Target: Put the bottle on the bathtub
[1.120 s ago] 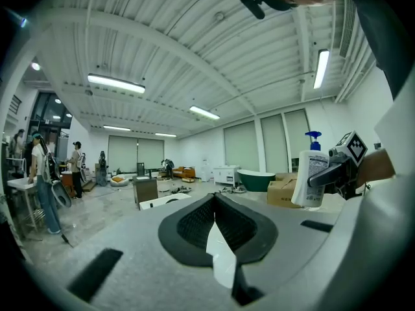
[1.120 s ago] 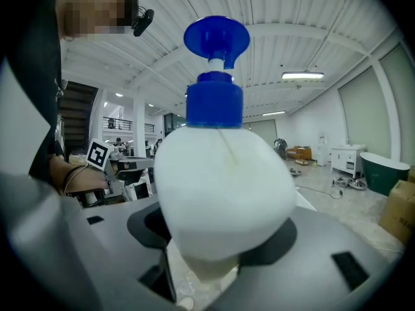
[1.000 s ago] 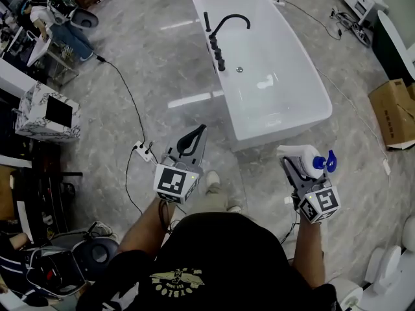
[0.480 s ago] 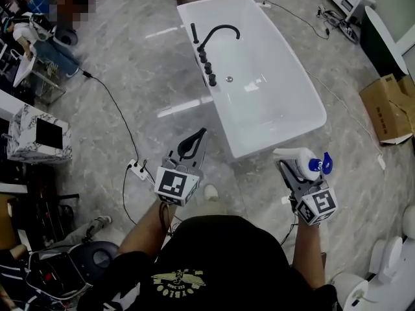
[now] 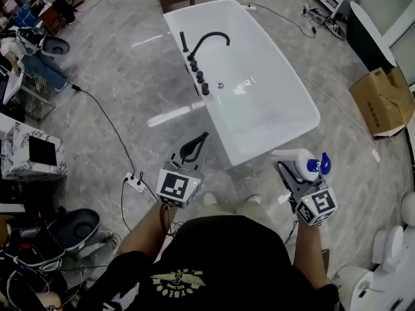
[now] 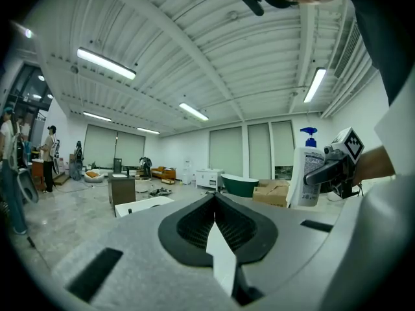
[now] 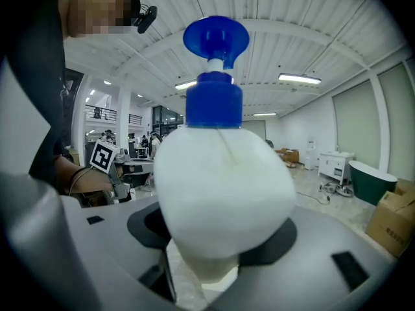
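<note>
Standing on the grey marbled floor [image 5: 123,89], the person holds both tools out ahead, and here is the picture. The right gripper [image 5: 289,167] has the bottle [image 5: 300,159] clamped between its jaws: in the right gripper view the white body [image 7: 224,199] fills the space between the dark pads, with the jaws spread as wide as the bottle and pressed on either side of it. The blue pump head [image 7: 216,39] points away from the camera. (From the head view the bottle lies tilted across the jaws, pump end to the right.)

Over to the left gripper [image 5: 194,149]: its jaws are closed tight, tips meeting in a thin seam with nothing between them, as the left gripper view [image 6: 216,220] shows plainly. That same view catches the bottle [image 6: 305,177] off to the right, upright in the other tool's grip.

The bathtub [image 5: 310,106] sits ahead of both grippers, white, with a black curved faucet [image 5: 209,41] on its left rim. The bottle is in the air short of the tub's near end, apart from it. A cardboard box [image 5: 382,99] stands to the right, and a power strip [image 5: 135,183] lies on the floor just left of the left gripper's marker cube [image 5: 176,188]
</note>
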Tool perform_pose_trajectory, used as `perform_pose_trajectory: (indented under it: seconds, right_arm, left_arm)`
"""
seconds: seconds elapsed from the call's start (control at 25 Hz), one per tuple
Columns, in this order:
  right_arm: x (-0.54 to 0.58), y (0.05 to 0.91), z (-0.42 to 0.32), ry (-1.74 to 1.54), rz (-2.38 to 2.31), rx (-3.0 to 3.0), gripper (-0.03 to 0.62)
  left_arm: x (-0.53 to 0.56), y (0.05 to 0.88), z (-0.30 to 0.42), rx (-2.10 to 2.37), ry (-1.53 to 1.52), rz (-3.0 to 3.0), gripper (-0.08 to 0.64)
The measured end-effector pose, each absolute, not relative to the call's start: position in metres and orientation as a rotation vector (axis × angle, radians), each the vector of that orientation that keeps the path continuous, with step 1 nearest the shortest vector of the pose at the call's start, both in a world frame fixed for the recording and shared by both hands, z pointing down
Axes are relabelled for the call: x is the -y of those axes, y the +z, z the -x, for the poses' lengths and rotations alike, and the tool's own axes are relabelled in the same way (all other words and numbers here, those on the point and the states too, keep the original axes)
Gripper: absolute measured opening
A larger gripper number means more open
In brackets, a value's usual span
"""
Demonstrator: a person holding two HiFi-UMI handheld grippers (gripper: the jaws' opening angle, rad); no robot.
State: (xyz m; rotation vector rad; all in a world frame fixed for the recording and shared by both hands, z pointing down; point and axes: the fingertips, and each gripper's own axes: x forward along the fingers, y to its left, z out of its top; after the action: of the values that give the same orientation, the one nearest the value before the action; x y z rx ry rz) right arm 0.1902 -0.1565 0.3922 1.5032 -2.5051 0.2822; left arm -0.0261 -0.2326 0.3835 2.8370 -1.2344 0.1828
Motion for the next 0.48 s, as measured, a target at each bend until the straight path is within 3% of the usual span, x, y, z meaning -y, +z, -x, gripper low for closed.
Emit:
perform_pose_trajectory:
  seconds: [0.48]
  right_arm:
    - [0.204, 0.397, -0.154, 0.278, -1.323, 2.599, 0.270]
  left_arm:
    - [0.242, 0.398, 0.071, 1.413, 0.203, -2.719, 0.009]
